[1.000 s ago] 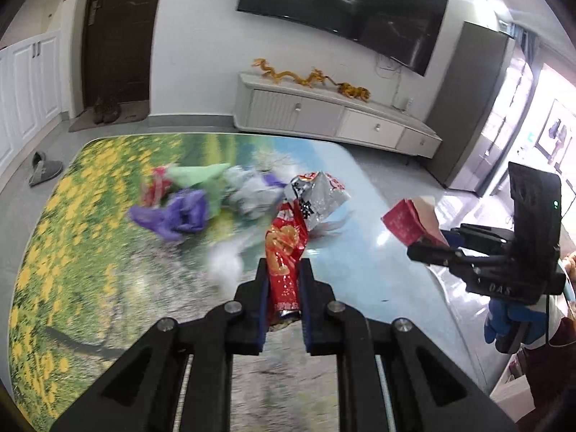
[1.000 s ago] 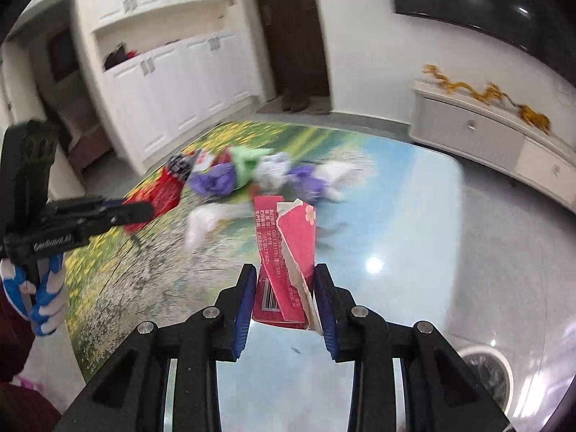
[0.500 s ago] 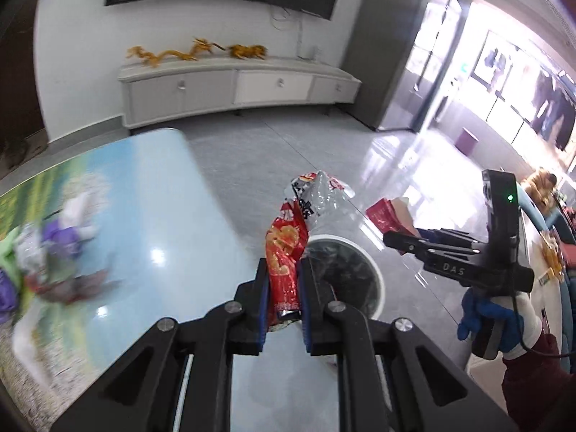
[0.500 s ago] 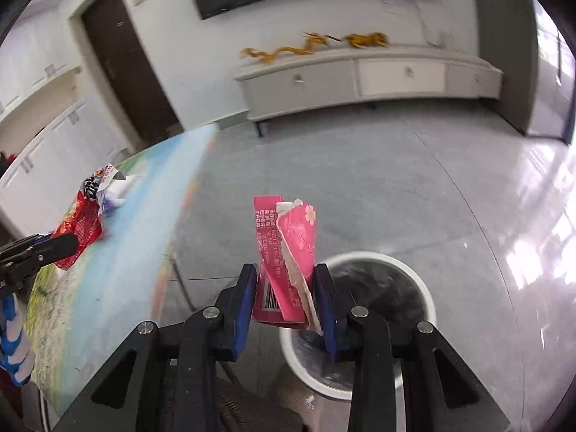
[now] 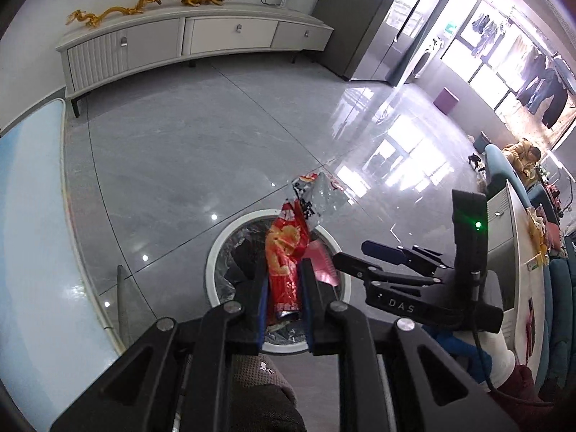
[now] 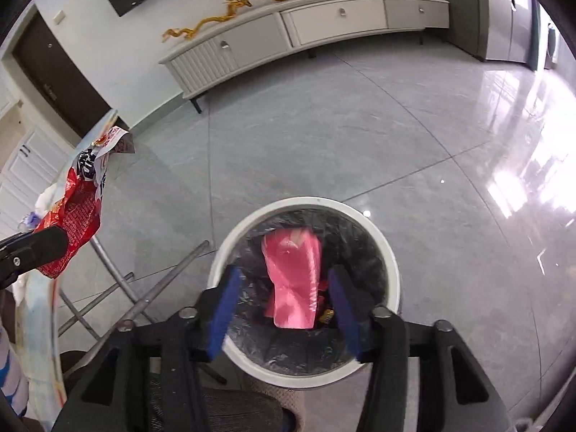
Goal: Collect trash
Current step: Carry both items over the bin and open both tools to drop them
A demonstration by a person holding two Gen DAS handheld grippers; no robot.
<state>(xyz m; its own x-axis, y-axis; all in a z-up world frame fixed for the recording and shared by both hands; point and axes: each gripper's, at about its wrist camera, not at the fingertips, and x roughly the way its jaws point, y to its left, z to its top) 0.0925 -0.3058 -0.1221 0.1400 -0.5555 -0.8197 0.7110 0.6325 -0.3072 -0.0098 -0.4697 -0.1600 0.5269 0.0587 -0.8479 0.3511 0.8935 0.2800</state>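
Grey floor tiles [image 6: 360,136] surround my white bin [image 6: 390,252]. My right gripper [image 6: 284,309] has its jaws spread wide, gripping nothing, above the pink wrapper [image 6: 293,280] in the bin. My left gripper [image 5: 282,298] clamps the red snack bag [image 5: 286,252] over the bin.

The only lettering that reads clearly is "DAS", in pale capitals on the black body of the right gripper [image 5: 388,261], seen from the left wrist view. Print on the red snack bag [image 5: 286,252] is too blurred to read.
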